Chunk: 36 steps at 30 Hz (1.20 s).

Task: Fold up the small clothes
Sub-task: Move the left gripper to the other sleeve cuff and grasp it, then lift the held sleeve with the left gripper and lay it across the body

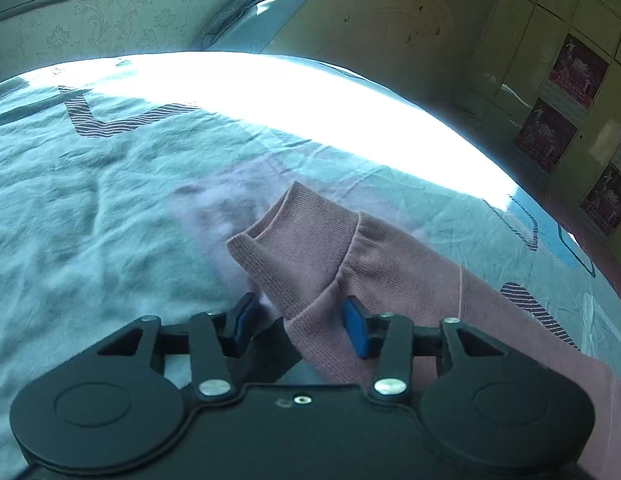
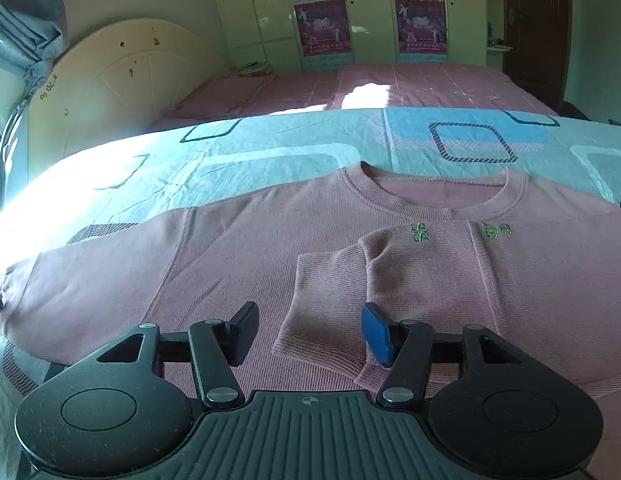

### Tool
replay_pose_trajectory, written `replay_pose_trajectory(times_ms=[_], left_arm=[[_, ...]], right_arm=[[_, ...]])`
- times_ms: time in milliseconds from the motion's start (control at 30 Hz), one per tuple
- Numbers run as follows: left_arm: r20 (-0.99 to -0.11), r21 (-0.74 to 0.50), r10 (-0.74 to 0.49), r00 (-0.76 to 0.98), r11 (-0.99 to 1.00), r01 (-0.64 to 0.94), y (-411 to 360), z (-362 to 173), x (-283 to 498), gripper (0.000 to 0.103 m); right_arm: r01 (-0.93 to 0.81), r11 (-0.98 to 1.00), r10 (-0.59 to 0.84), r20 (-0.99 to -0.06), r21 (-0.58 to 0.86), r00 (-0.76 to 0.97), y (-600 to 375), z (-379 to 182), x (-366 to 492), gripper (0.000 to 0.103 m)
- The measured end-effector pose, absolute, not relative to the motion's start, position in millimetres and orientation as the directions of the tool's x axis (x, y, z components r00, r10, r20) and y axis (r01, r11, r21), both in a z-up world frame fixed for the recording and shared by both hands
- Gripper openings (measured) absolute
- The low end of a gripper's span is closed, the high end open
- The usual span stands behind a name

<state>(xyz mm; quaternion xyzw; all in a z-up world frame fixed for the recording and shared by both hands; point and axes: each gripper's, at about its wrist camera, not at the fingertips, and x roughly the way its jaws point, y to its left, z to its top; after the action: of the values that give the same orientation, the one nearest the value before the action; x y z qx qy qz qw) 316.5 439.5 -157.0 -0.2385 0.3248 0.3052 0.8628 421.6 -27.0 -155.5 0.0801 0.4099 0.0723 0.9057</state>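
Observation:
A pink long-sleeved sweater (image 2: pixel 270 232) lies flat, front up, on a light blue patterned bedsheet (image 2: pixel 270 148). One sleeve is folded across the chest, and its ribbed cuff (image 2: pixel 326 292) lies between the fingers of my right gripper (image 2: pixel 310 332), which is open with a gap beside the left finger. The other sleeve (image 2: pixel 90 280) stretches out to the left. In the left wrist view that sleeve (image 1: pixel 390 264) runs in from the right. Its cuff (image 1: pixel 294 232) reaches between the blue pads of my left gripper (image 1: pixel 300 324), which stands open just above the cloth.
The bedsheet (image 1: pixel 90 200) is wrinkled, and a bright band of sunlight (image 1: pixel 310 100) crosses its far side. Behind stand a cream headboard (image 2: pixel 142 76), a second bed with a pink cover (image 2: pixel 390 88), a wardrobe with posters (image 2: pixel 322 12), a grey curtain (image 2: pixel 22 20) and a dark door (image 2: pixel 538 20).

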Motion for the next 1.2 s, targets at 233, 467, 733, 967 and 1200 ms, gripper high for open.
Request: replay_pose_trajectory(times_ms=[233, 467, 733, 967, 1200], left_arm=[[-0.64, -0.224, 0.363, 0.677, 0.755, -0.617, 420, -142, 317, 0.012], [-0.534, -0.244, 0.183, 0.826, 0.901, -0.358, 332, -86, 330, 0.012], [-0.481, -0.28, -0.194, 0.855, 0.958, 0.06, 161, -63, 364, 0.012], [-0.531, -0.241, -0.383, 0.756, 0.924, 0.298, 18, -104, 387, 0.012], [-0.695, -0.183, -0.373, 0.615, 0.919, 0.35, -30, -162, 395, 0.035]], right_arm=[[-0.084, 0.979, 0.198, -0.774, 0.186, 0.601, -23, -180, 429, 0.041], [-0.079, 0.955, 0.267, -0.712, 0.286, 0.65, -43, -156, 419, 0.041], [-0.041, 0.944, 0.261, -0.668, 0.326, 0.697, -96, -130, 387, 0.041], [0.05, 0.942, 0.197, -0.669, 0.331, 0.717, -163, -125, 363, 0.041], [0.068, 0.933, 0.208, -0.683, 0.353, 0.7, -197, -130, 351, 0.042]])
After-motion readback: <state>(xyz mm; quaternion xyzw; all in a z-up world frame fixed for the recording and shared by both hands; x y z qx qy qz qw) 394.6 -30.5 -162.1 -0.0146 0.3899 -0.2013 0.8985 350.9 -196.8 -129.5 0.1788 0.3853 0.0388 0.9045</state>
